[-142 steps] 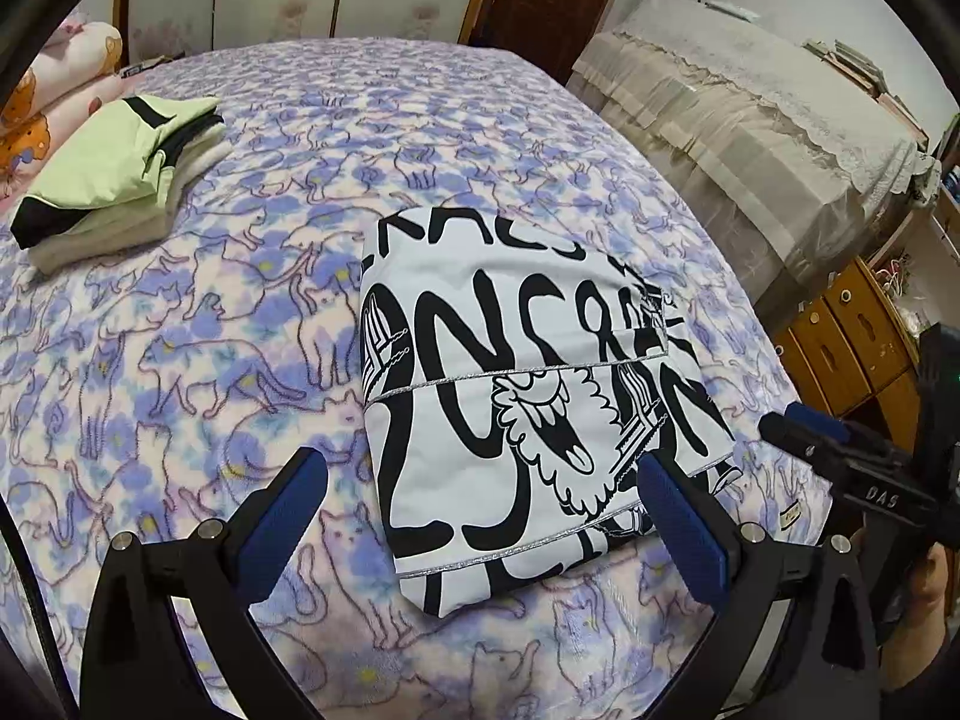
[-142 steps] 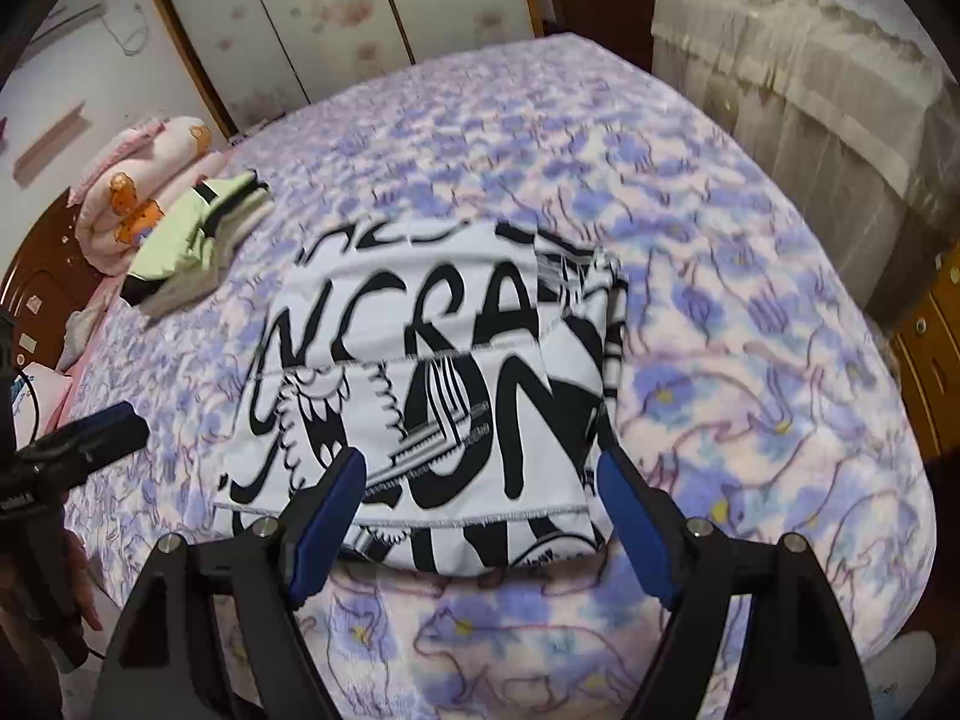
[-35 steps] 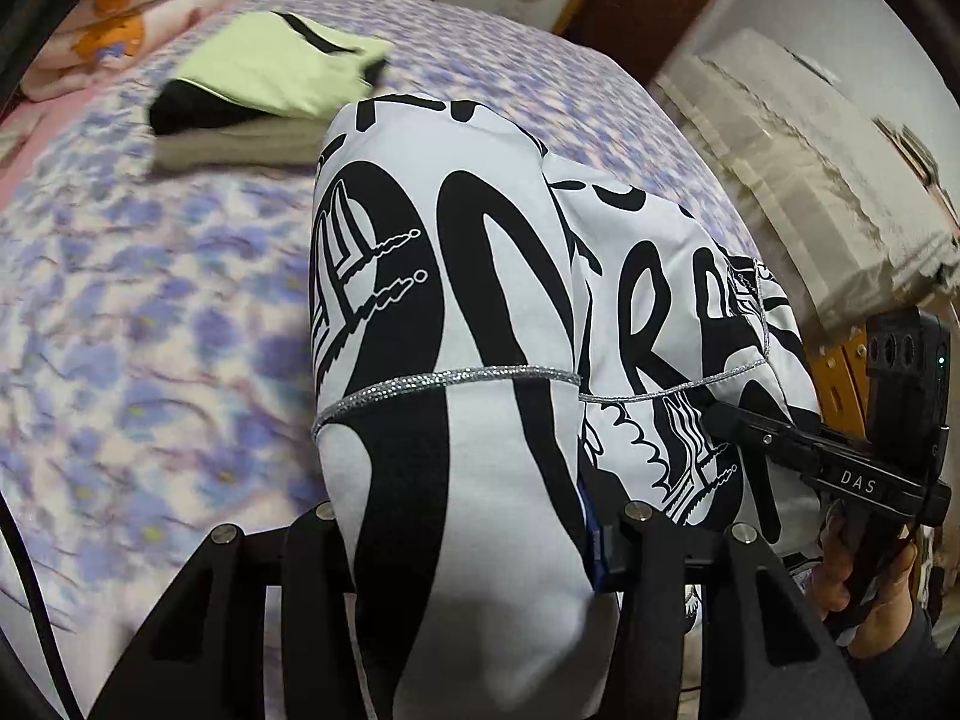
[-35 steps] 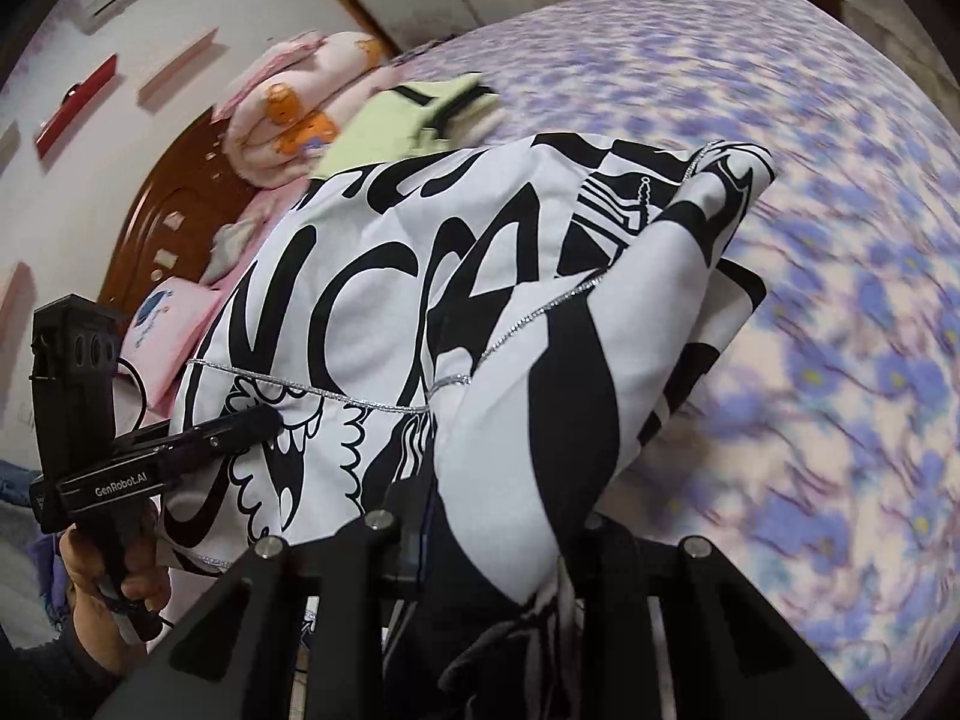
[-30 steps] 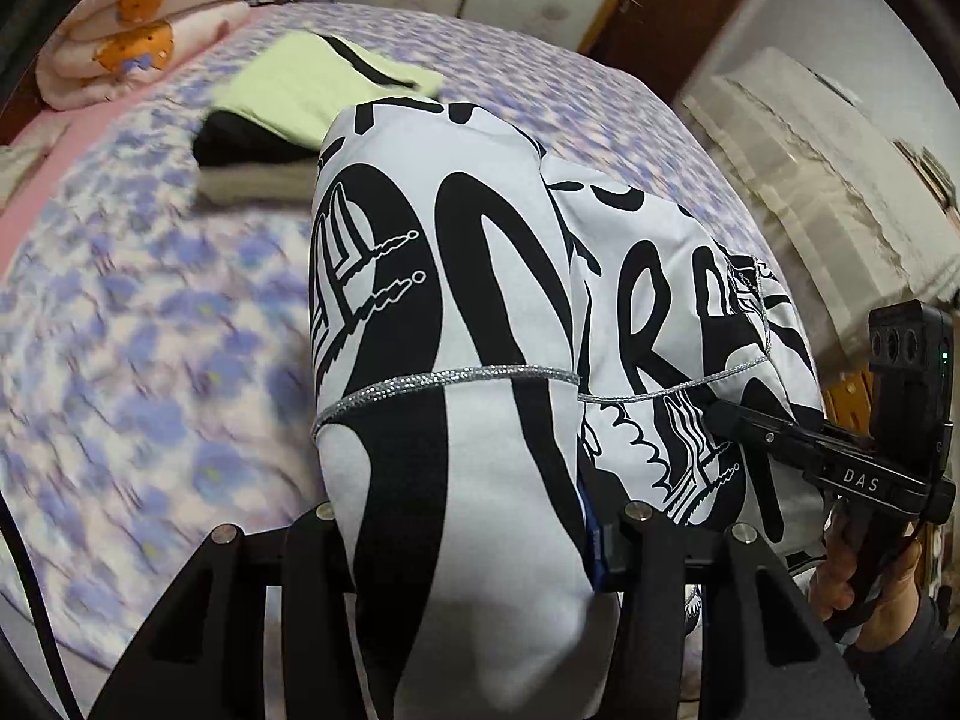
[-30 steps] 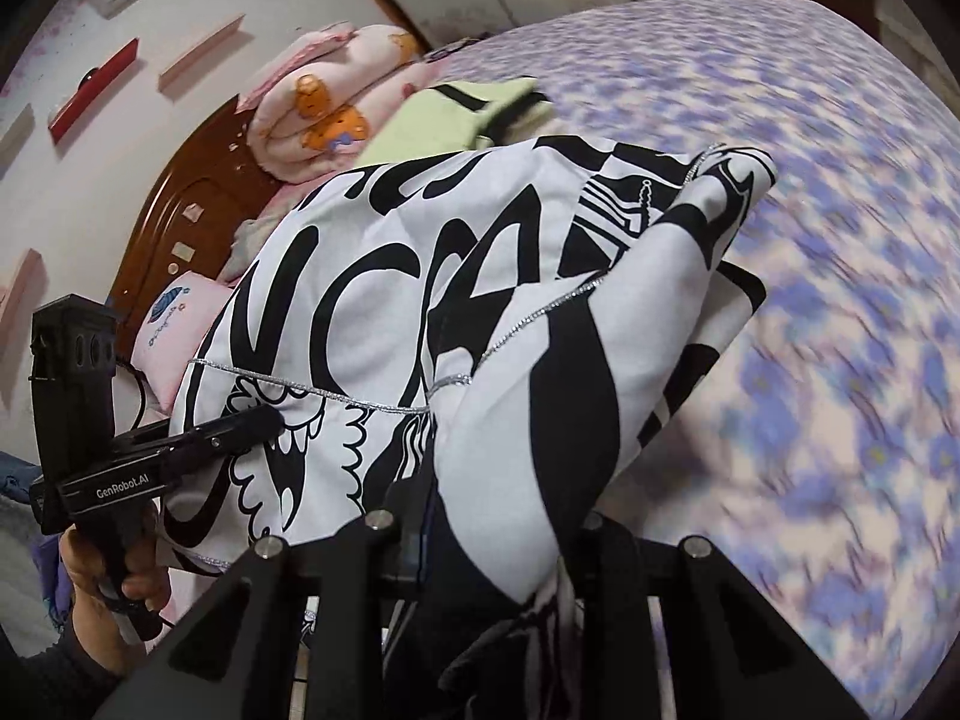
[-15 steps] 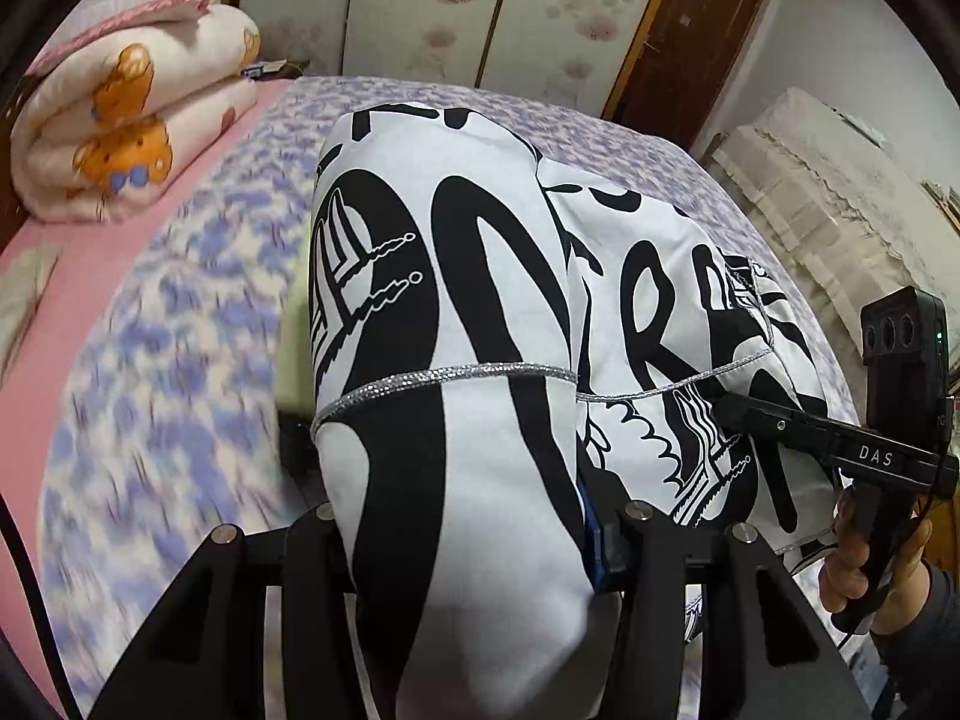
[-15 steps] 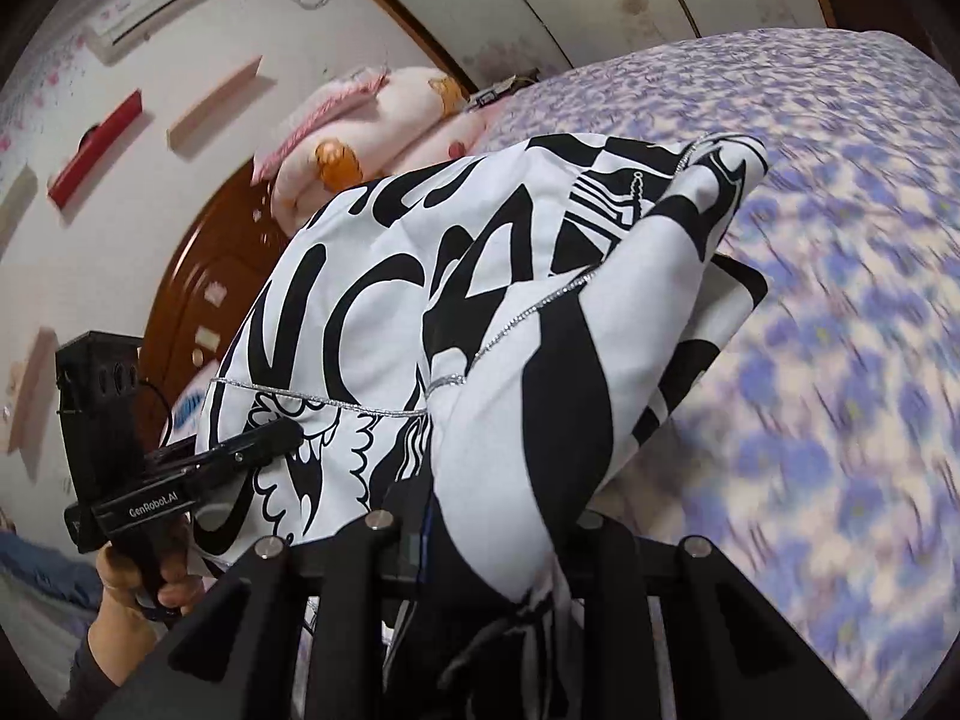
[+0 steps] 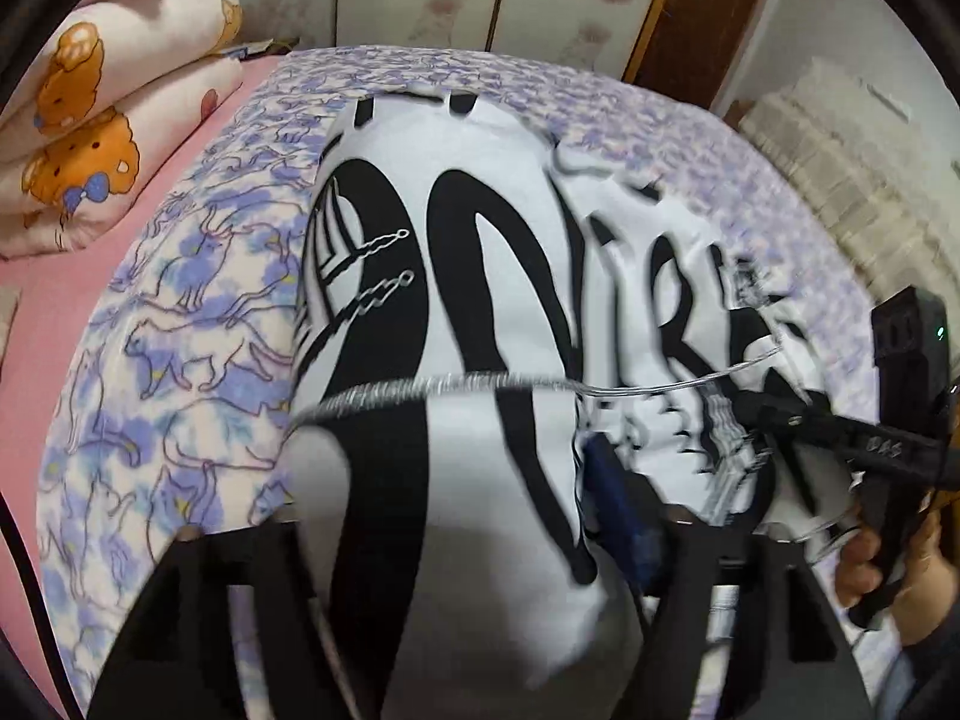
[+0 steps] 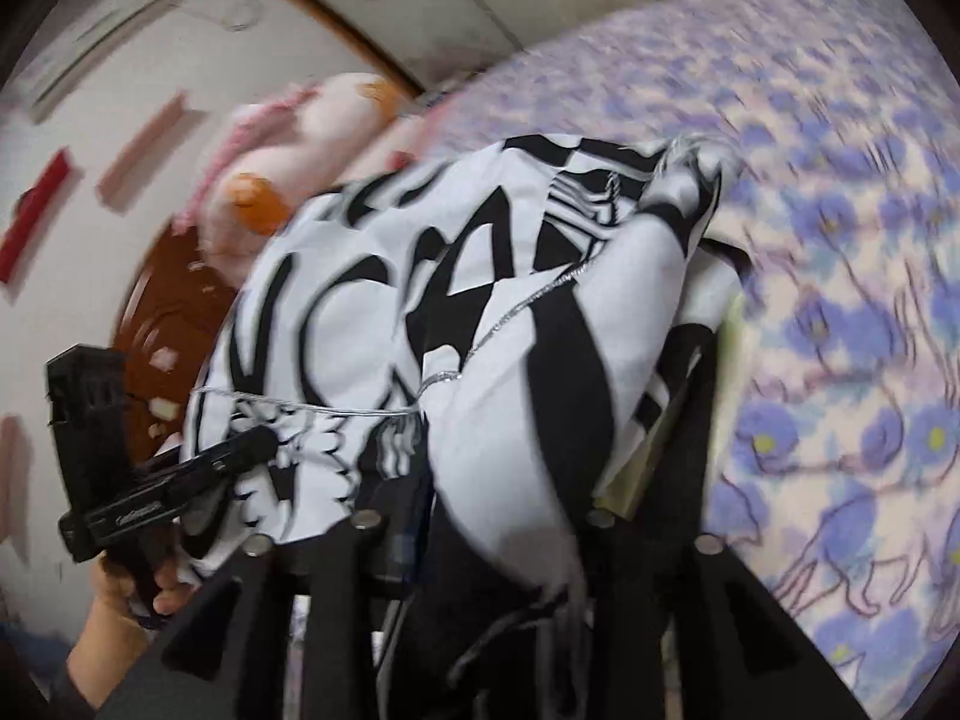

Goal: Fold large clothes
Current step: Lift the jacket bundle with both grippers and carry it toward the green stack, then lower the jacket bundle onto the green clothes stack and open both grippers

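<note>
- Left: one rolled quilt [image 9: 90,120] on the pink sheet; bare floral bedspread [image 9: 180,330] beside the garment.
- Middle: one folded black-and-white garment [image 9: 468,300] between both grippers' opening jaws; left gripper [image 9: 432,510], right gripper [image 10: 498,516]; whether the pads touch it cannot be told.
- Right: bedspread edge, open.

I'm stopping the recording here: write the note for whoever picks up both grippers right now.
Left gripper: jaws opening, the folded black-and-white garment is between them, draped over the fingers.
Right gripper: jaws opening too, the same garment bunched between its fingers.
The bundle sits over the flowered bedspread, near the rolled bear-print quilt. A sliver of pale green cloth shows under its edge; whether it rests on that is unclear.
Done: garment folded and brought here.
Left: finish letting go, draw both grippers out, tidy the bundle if it slumps.
</note>
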Action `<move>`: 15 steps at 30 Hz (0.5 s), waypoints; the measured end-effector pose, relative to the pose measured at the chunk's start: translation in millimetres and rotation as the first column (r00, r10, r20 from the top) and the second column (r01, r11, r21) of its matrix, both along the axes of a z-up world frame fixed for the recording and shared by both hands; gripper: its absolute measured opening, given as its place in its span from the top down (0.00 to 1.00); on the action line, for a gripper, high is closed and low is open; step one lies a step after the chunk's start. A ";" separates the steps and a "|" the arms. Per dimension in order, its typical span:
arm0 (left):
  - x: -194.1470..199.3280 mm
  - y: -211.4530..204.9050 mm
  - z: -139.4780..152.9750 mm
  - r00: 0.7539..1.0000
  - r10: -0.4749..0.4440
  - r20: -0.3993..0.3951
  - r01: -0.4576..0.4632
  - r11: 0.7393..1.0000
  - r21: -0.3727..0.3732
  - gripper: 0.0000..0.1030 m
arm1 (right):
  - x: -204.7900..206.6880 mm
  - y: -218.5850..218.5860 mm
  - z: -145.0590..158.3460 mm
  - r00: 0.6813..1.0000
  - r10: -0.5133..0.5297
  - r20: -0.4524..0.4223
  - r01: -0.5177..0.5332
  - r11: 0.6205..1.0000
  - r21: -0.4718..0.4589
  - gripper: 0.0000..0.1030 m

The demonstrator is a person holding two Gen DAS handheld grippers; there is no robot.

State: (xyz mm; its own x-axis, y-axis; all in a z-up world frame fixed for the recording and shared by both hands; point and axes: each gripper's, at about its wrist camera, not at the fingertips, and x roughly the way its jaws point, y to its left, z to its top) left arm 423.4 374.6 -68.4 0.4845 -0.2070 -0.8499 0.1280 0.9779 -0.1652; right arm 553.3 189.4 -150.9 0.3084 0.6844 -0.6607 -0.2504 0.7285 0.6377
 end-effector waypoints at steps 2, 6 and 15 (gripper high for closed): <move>-7.1 3.3 -11.6 1.000 0.007 -0.001 -0.007 1.000 -0.016 0.15 | -4.6 -3.2 -8.7 1.000 0.005 -0.003 -0.005 1.000 0.010 0.54; -19.5 8.9 -4.9 0.999 0.034 0.021 -0.034 0.999 -0.004 0.13 | -14.1 -1.9 8.0 0.996 0.070 0.046 -0.067 0.995 -0.073 0.51; -70.5 13.4 58.0 0.966 0.169 0.197 -0.191 0.977 0.099 0.27 | -45.3 -32.6 71.7 0.980 0.053 0.192 -0.007 0.973 -0.232 0.50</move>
State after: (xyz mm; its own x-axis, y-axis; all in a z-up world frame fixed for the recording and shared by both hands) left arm 352.9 388.0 -10.4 0.6569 -0.0071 -0.7540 -0.0338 0.9987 -0.0389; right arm 508.0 156.8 -79.2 0.4288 0.5327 -0.7296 -0.3776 0.8394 0.3909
